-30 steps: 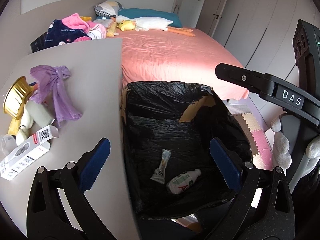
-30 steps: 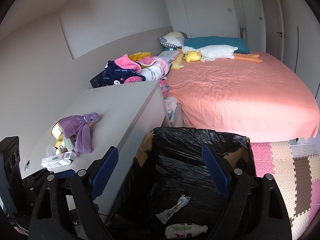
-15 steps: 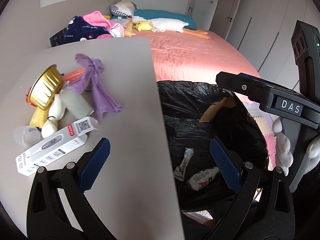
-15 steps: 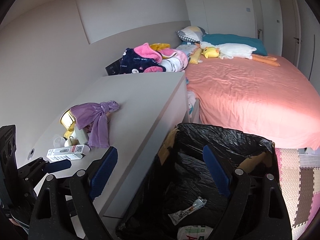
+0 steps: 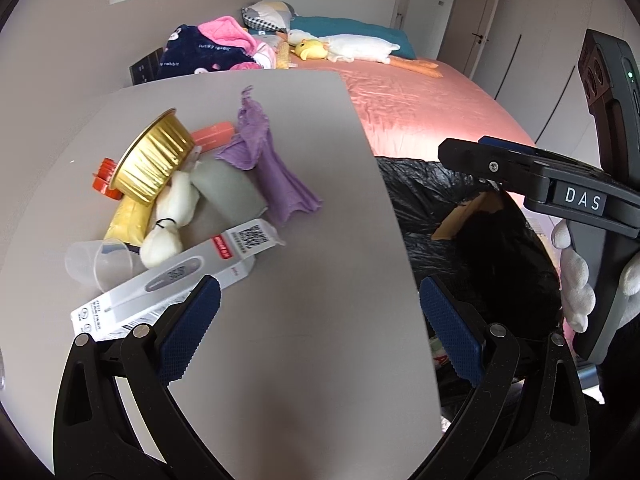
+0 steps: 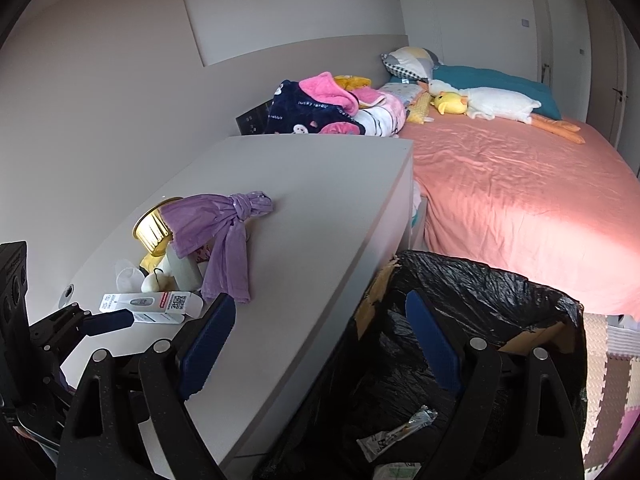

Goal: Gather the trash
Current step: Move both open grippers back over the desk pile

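Note:
A pile of trash lies on the grey cabinet top [image 5: 320,264]: a white thermometer box [image 5: 176,276], a gold foil tin [image 5: 154,162], a purple cloth [image 5: 268,160], a grey bottle [image 5: 228,190], a clear cup [image 5: 98,260] and an orange tube [image 5: 212,135]. My left gripper [image 5: 320,328] is open and empty over the cabinet, its left pad next to the box. My right gripper [image 6: 320,340] is open and empty, straddling the cabinet edge and the black-lined bin [image 6: 500,304]. A wrapper [image 6: 400,432] and a small bottle [image 6: 394,472] lie in the bin.
A bed with a pink sheet [image 6: 520,184] stands behind the bin, with plush toys [image 6: 480,104] and piled clothes [image 6: 328,108] at its head. Foam floor mats [image 6: 616,368] lie at the right. The other gripper's body [image 5: 560,184] hangs over the bin.
My left gripper has swung left from above the bin to above the cabinet, close to the thermometer box. My right gripper has shifted left and slightly up. Both stayed open.

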`<move>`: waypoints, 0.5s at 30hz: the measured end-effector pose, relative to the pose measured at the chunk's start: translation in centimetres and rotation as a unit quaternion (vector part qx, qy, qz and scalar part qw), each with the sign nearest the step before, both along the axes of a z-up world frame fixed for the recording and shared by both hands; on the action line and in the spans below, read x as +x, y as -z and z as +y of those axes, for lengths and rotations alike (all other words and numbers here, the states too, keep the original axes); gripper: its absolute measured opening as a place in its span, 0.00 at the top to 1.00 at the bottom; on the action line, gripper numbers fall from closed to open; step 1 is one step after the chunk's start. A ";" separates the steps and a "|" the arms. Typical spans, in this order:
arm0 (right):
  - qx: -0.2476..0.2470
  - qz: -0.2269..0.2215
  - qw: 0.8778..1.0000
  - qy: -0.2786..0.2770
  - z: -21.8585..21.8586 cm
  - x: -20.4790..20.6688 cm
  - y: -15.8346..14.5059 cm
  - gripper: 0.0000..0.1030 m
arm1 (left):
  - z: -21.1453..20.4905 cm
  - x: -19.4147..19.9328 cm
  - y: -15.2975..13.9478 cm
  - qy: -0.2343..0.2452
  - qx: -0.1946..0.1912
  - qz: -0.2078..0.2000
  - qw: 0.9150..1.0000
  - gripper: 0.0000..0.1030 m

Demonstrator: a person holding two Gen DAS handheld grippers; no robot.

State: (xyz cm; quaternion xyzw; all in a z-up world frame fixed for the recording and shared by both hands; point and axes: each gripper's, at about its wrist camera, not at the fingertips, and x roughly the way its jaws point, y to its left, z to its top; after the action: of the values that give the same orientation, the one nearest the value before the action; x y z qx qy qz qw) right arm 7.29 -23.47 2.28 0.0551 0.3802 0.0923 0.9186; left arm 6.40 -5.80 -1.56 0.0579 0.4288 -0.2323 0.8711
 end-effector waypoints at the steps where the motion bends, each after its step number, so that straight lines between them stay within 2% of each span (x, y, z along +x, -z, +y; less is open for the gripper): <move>1: 0.000 0.001 1.000 -0.002 0.2 0.3 0.1 0.15 | 0.2 0.1 0.0 0.001 0.003 -0.001 1.000 0.06; 8: 0.000 0.011 1.000 -0.014 1.8 2.3 1.0 0.15 | 2.0 1.5 0.3 0.007 0.005 0.006 1.000 0.06; 15: 0.005 0.027 0.999 -0.025 3.6 4.5 1.9 0.15 | 3.6 3.0 1.0 0.008 0.029 0.014 0.999 0.06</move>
State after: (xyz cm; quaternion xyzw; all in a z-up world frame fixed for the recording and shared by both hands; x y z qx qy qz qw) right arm 11.80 -19.86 0.41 0.0531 0.4054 0.1156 0.9053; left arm 9.38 -2.16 -2.54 0.0837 0.4468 -0.2275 0.8612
